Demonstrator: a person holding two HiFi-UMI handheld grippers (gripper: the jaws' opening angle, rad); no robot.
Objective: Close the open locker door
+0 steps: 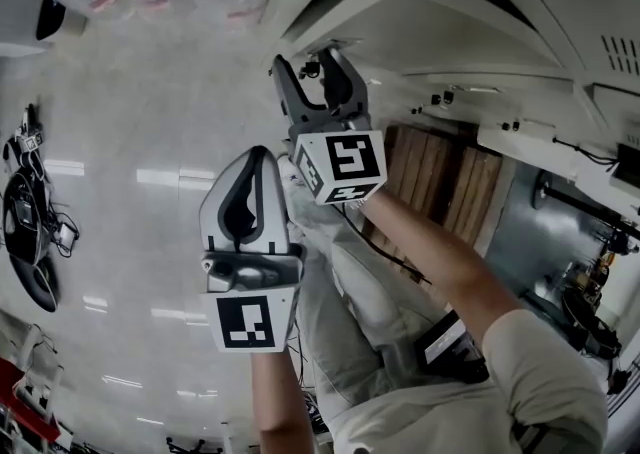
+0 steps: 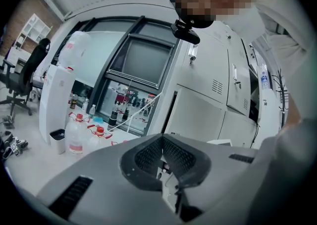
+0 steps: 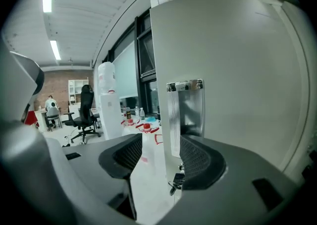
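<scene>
Locker door [image 3: 237,70] hangs ajar straight ahead of the right gripper [image 3: 158,157], its upright free edge lined up in the gap between jaws spread wide; whether they touch it I can't tell. The recessed handle [image 3: 185,110] sits just above. The left gripper [image 1: 255,157] hangs back, jaws pressed together on nothing, so the right looks better placed to push.

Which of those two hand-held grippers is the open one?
The right hand-held gripper: its jaws stand apart, with the locker door's edge between them. The left hand-held gripper has its jaws shut together, empty.
</scene>
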